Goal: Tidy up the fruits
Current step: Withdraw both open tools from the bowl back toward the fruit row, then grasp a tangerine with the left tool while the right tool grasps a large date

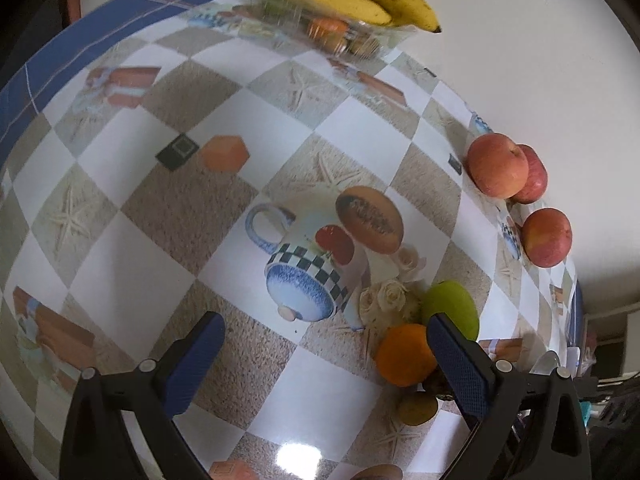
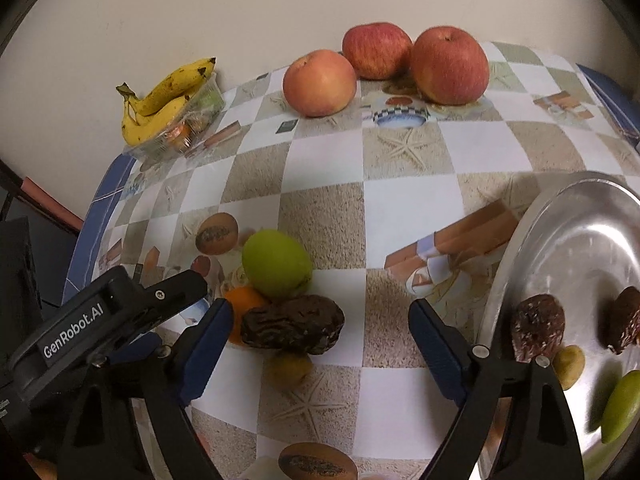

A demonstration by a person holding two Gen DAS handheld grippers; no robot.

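My right gripper is open and empty, its jaws wide apart just in front of a dark wrinkled date. Behind the date lie a green fruit and an orange; a small olive-coloured fruit sits in front. My left gripper is open and empty, with the orange and green fruit beside its right finger. Three apples stand at the wall. A metal plate at right holds two dates, a green fruit and a small olive fruit.
A clear plastic tray with bananas on top stands at the back left by the wall. The table has a checkered printed cloth with a blue edge. The other gripper's black body is at the left in the right wrist view.
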